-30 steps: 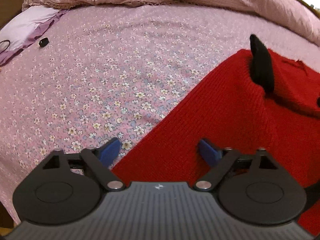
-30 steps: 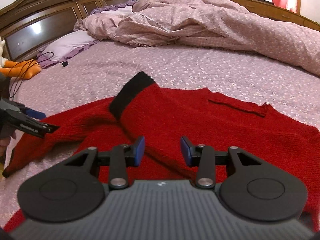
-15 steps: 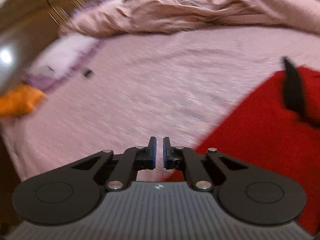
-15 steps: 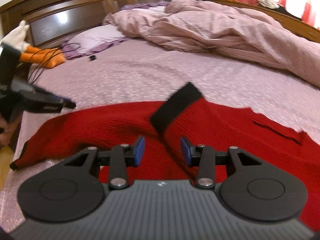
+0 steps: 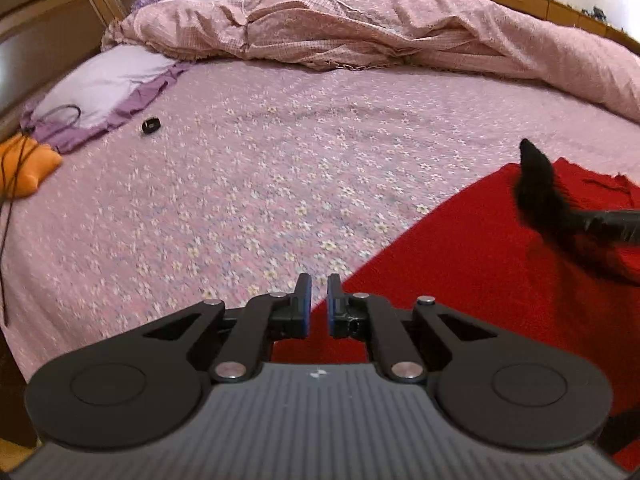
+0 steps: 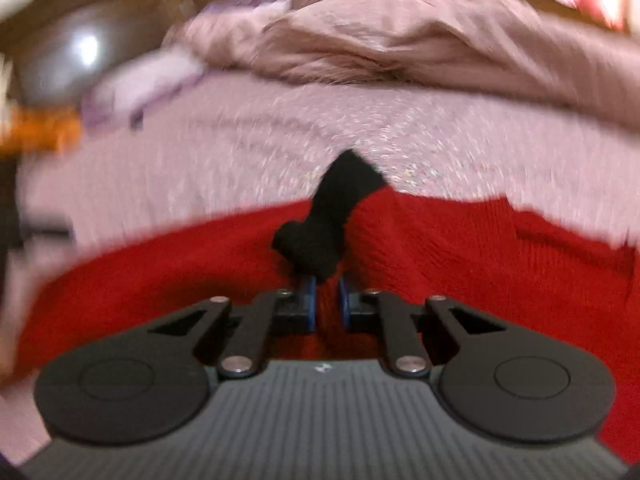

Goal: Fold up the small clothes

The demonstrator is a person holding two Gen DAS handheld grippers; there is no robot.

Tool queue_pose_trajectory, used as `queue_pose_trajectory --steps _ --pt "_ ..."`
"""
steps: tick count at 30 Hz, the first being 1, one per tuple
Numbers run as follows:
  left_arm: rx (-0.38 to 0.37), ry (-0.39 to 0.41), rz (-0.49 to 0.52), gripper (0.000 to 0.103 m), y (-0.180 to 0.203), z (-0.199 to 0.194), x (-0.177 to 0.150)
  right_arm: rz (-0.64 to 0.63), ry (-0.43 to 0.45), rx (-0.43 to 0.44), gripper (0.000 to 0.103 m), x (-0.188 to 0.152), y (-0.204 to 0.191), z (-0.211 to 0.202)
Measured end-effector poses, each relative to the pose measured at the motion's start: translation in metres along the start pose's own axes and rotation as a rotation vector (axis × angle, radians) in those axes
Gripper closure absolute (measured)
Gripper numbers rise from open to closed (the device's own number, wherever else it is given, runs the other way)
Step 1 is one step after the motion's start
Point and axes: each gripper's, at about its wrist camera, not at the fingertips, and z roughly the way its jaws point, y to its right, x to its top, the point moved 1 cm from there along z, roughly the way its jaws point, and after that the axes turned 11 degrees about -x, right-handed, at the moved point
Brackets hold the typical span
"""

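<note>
A red knit sweater point(image 5: 460, 280) lies spread on the flowered pink sheet point(image 5: 280, 160). My left gripper point(image 5: 319, 300) is shut at the sweater's near left edge, with red fabric showing in the narrow slit between its pads. The sleeve's black cuff point(image 5: 536, 184) stands up from the sweater on the right, where a dark finger of the right gripper point(image 5: 608, 222) reaches it. In the blurred right wrist view, the right gripper point(image 6: 326, 300) has its jaws closing on that black cuff point(image 6: 332, 216), which bunches up between the blue pads over the sweater point(image 6: 480, 264).
A rumpled pink quilt point(image 5: 360, 20) lies piled across the far side of the bed. A lilac pillow point(image 5: 104, 84), an orange soft thing point(image 5: 28, 164) with a black cable and a small black object point(image 5: 151, 125) lie at the left by the wooden headboard point(image 5: 40, 20).
My left gripper's jaws went from wide open astride the sweater's edge to shut, and it rose a little. The right gripper moved in on the black cuff and its jaws closed around it.
</note>
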Motion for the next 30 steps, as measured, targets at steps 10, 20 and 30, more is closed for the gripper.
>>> queue_pose_trajectory --steps 10,20,30 --pt "0.009 -0.017 -0.062 0.091 -0.008 -0.011 -0.016 0.414 -0.132 0.440 0.064 0.004 0.063 -0.009" --pt "0.061 0.026 -0.163 0.026 -0.016 -0.060 -0.046 0.367 -0.112 0.343 0.044 -0.009 0.056 -0.029" --pt "0.009 0.012 -0.303 0.016 0.006 -0.087 -0.076 0.288 -0.075 0.138 0.044 -0.022 0.055 -0.084"
